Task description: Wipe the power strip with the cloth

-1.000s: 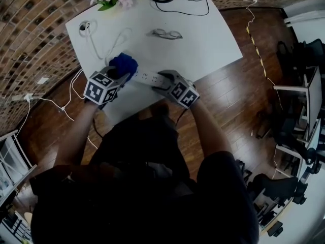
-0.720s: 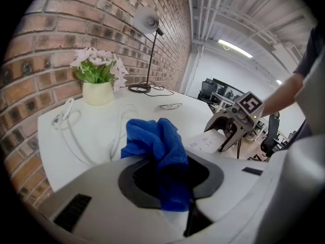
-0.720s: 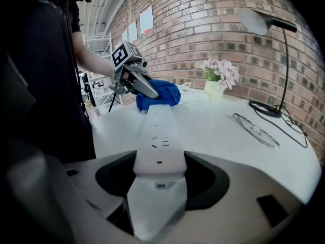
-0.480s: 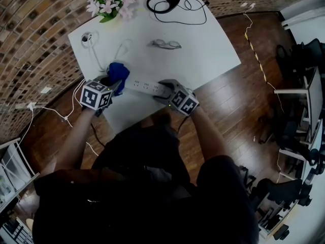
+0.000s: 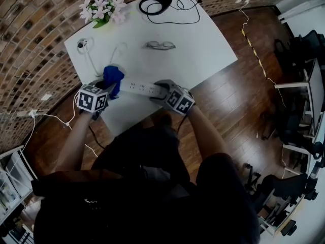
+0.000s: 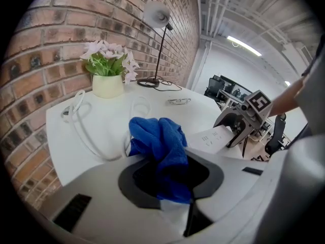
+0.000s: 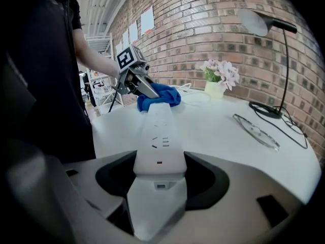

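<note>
Your left hand-held gripper (image 5: 106,86), clamping the cloth (image 5: 112,75), slid along the power strip (image 5: 141,87) your right hand-held gripper (image 5: 158,89) pinches; overshooting loses contact.

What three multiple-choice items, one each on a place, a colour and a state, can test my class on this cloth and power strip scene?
1. Where on the power strip is the cloth?
A. at the end far from the right tongs
B. at the middle
C. at the end inside the right tongs

2. What colour is the cloth?
A. red
B. blue
C. yellow

3. What state are the right tongs in?
A. open and empty
B. shut on the power strip
C. shut on the cloth

Answers: 1 A, the right gripper view shows the cloth at the strip's far end. 2 B, it is blue in every view. 3 B, the strip's near end sits clamped between them.
</note>
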A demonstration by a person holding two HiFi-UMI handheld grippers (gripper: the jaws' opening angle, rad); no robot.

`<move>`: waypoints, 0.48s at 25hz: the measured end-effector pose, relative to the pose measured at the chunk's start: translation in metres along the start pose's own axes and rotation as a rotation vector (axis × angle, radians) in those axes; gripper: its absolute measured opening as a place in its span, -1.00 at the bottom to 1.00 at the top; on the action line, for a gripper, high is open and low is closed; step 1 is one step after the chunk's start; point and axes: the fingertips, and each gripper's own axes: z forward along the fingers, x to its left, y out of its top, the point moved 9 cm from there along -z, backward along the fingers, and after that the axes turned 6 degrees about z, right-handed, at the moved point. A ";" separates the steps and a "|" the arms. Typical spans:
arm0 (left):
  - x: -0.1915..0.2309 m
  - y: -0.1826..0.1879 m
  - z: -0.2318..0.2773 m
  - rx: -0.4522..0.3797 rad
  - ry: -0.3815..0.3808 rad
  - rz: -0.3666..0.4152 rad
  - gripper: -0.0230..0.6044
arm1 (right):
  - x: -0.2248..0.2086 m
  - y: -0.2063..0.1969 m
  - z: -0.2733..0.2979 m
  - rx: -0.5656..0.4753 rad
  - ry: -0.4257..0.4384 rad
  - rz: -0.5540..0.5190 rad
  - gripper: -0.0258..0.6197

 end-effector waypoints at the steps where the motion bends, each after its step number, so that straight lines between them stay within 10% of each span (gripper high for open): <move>1: 0.000 0.000 0.000 0.000 0.005 -0.004 -0.60 | 0.000 0.001 0.001 -0.004 0.001 -0.002 -0.05; 12: -0.003 0.000 0.000 0.037 0.084 -0.054 -0.60 | 0.002 -0.001 -0.003 -0.028 -0.015 -0.041 -0.06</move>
